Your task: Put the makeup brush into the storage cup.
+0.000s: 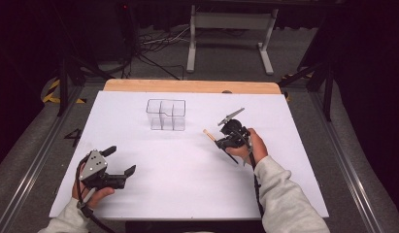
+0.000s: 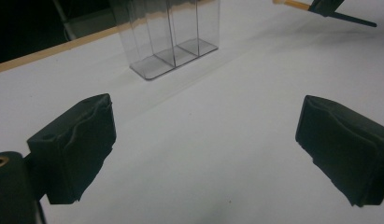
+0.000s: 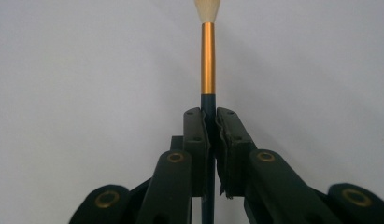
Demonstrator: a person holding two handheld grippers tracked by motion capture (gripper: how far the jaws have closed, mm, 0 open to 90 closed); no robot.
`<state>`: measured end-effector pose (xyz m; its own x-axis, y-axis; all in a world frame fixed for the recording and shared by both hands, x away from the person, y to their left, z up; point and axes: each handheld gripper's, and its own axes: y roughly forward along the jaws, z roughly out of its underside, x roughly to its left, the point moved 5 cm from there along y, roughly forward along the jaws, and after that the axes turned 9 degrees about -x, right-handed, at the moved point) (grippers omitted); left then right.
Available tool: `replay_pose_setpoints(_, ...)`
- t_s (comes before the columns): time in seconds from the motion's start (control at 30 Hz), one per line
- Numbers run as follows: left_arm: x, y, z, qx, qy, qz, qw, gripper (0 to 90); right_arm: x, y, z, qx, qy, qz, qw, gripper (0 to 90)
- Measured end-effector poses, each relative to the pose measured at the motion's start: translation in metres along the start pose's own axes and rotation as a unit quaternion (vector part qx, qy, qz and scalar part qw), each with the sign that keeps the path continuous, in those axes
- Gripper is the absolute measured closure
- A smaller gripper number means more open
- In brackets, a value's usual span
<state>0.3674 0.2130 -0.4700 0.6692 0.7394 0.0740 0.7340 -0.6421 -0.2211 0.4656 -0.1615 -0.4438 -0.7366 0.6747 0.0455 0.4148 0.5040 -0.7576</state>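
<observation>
A paintbrush with a dark handle, a gold ferrule and a cream tip runs straight out between the pads of my right gripper, which is shut on the handle just behind the ferrule. In the high view the right gripper holds the brush low over the white table at the right of centre, tip pointing left and away. A clear plastic holder with upright compartments stands at the back middle. My left gripper rests at the front left, jaws wide open with nothing between them. The left gripper view looks past its own open gripper to the holder.
A white sheet covers the table, with a wooden strip along its far edge. Beyond the table stand a white frame and loose cables on the floor. Black rails run along both sides.
</observation>
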Motion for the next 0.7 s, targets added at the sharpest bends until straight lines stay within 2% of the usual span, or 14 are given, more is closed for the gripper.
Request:
replay_pose_setpoints(0.17,0.003,-0.003,-0.004,-0.014,-0.021,-0.002,0.9997,6.2,0.005,-0.018,-0.005,-0.075,0.002,-0.007,0.9972,83.8)
replay_pose_setpoints(0.3,0.003,-0.003,-0.006,-0.02,-0.028,0.0,0.9994,6.7,0.008,-0.03,-0.005,-0.134,0.001,-0.012,0.991,83.9)
replay_pose_setpoints(0.33,0.003,-0.002,-0.006,-0.019,-0.027,0.0,0.9994,6.8,0.009,-0.035,-0.005,-0.161,0.002,-0.013,0.9869,83.9)
replay_pose_setpoints(0.37,0.002,-0.001,-0.007,-0.019,-0.025,0.002,0.9995,6.8,0.009,-0.037,-0.004,-0.17,0.004,-0.012,0.9853,83.8)
replay_pose_setpoints(0.4,0.001,0.0,-0.008,-0.02,-0.028,0.005,0.9994,6.8,0.009,-0.037,-0.004,-0.17,0.004,-0.012,0.9853,83.8)
replay_pose_setpoints(0.43,0.0,0.001,-0.009,-0.023,-0.027,0.007,0.9993,6.9,0.009,-0.038,-0.004,-0.183,0.005,-0.014,0.983,83.9)
replay_pose_setpoints(0.5,-0.002,0.003,-0.012,-0.025,-0.03,0.014,0.9991,7.2,0.01,-0.04,-0.002,-0.194,0.002,-0.017,0.9808,83.9)
replay_pose_setpoints(0.6,-0.003,0.006,-0.018,-0.035,-0.04,0.024,0.9983,8.5,0.015,-0.042,0.0,-0.222,-0.005,-0.025,0.9748,83.8)
replay_pose_setpoints(0.63,-0.004,0.008,-0.021,-0.037,-0.044,0.028,0.9979,9.3,0.018,-0.043,0.002,-0.239,-0.01,-0.03,0.9705,83.8)
replay_pose_setpoints(0.67,-0.005,0.01,-0.023,-0.04,-0.048,0.03,0.9976,9.3,0.018,-0.043,0.002,-0.239,-0.01,-0.03,0.9705,83.8)
replay_pose_setpoints(0.7,-0.009,0.014,-0.028,-0.043,-0.051,0.041,0.9969,10.2,0.021,-0.042,0.004,-0.252,-0.011,-0.032,0.9672,83.8)
